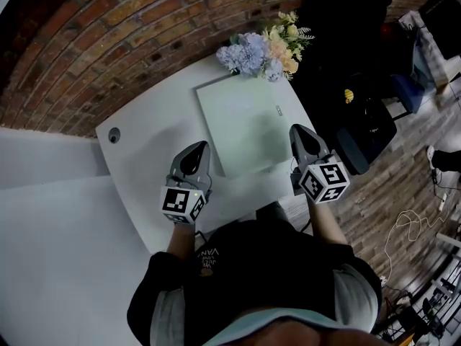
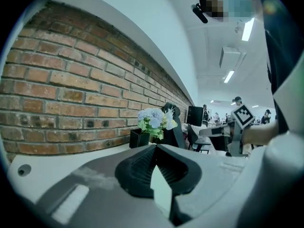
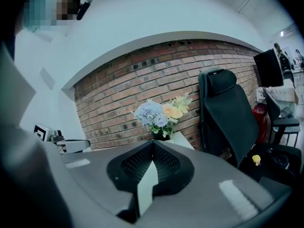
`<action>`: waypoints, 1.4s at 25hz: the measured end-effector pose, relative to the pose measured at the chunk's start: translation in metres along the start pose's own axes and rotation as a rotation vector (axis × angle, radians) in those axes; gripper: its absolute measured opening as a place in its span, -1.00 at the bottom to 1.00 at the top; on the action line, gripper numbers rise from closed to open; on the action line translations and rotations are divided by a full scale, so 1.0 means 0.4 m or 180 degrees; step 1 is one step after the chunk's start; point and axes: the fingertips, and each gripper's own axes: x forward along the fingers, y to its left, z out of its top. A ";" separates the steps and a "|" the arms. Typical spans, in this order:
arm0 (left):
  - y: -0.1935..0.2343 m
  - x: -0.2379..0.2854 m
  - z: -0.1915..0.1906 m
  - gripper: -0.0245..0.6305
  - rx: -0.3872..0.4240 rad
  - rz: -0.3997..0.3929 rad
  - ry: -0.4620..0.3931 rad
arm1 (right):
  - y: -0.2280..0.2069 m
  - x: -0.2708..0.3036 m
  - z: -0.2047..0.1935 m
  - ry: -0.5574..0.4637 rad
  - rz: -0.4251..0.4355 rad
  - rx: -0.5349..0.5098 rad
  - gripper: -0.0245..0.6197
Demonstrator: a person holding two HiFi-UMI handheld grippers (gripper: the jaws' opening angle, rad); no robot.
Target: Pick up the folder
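Both shut tight & empty: L gripper point(image 1: 194, 152), R gripper point(image 1: 300, 134). Betw. them, flat on table point(image 1: 137, 164): folder point(image 1: 248, 125), just right of L tips, right edge by R tips.

An office — white desk point(image 1: 144, 166), black swivel chair point(image 3: 223, 113), monitor point(image 3: 268, 68), brick wall point(image 3: 142, 84)

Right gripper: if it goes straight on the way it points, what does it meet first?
Probably the blue and peach flower bouquet at the white table's far edge, straight ahead of the right gripper. Depth is unclear; it could graze the table first.
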 end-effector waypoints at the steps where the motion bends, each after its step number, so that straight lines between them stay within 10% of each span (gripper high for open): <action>1: 0.001 0.007 -0.004 -0.93 -0.0007 0.0010 0.0012 | -0.006 0.007 -0.004 0.0016 0.0003 -0.0002 -0.93; 20: 0.053 0.115 -0.100 -0.93 -0.0237 0.0216 0.0260 | -0.090 0.145 -0.064 0.0377 0.0136 -0.0054 -0.92; 35: 0.104 0.154 -0.177 -0.57 -0.0692 0.0416 0.0448 | -0.140 0.218 -0.126 0.0743 0.0165 -0.0047 -0.44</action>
